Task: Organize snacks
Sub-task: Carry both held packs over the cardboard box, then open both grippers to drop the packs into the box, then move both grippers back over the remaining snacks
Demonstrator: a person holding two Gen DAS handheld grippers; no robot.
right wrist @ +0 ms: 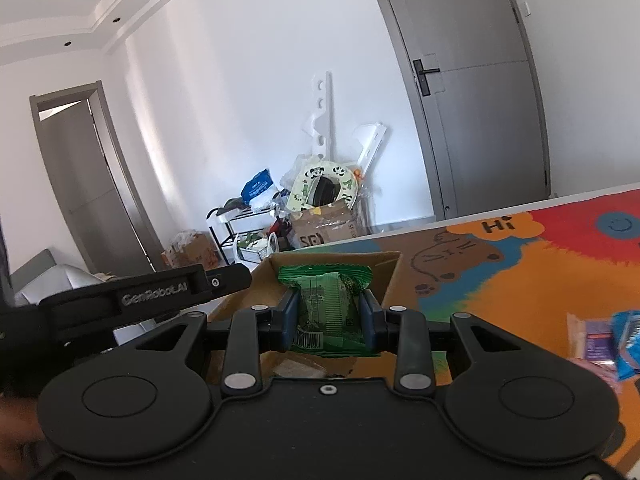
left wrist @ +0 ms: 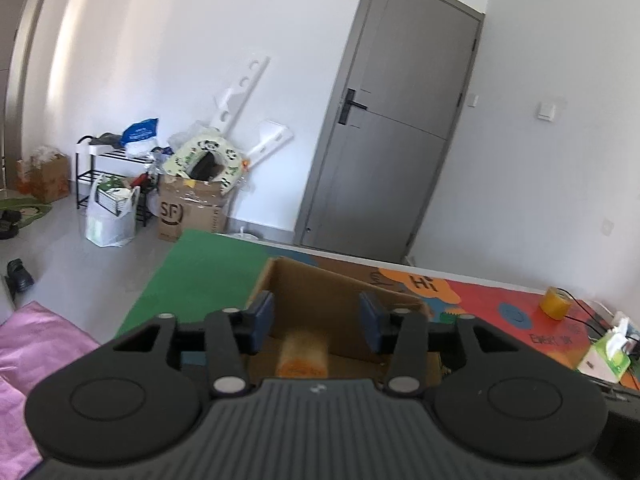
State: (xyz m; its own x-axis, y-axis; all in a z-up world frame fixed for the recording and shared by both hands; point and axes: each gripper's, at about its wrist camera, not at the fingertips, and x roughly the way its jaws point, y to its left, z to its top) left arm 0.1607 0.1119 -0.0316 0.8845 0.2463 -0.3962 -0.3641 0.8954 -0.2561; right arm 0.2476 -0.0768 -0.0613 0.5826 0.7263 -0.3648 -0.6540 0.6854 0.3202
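Two right fingers point(right wrist: 289, 320) pinch green snack packet point(right wrist: 325, 312) between them.

Both wrist fisheyes sit close behind their fingers, angled slightly down over the cardboard box point(left wrist: 340, 300) on the table point(left wrist: 192, 276), sharing the box, grey door point(right wrist: 472, 92) and clutter by the far wall

surface: table under a bright cartoon-print mat point(right wrist: 500, 280) | on it: open brown cardboard box point(left wrist: 320, 292); yellow tape roll point(left wrist: 554, 303); white-green tissue box point(left wrist: 606, 354); purple and blue snack packets point(right wrist: 608, 344)
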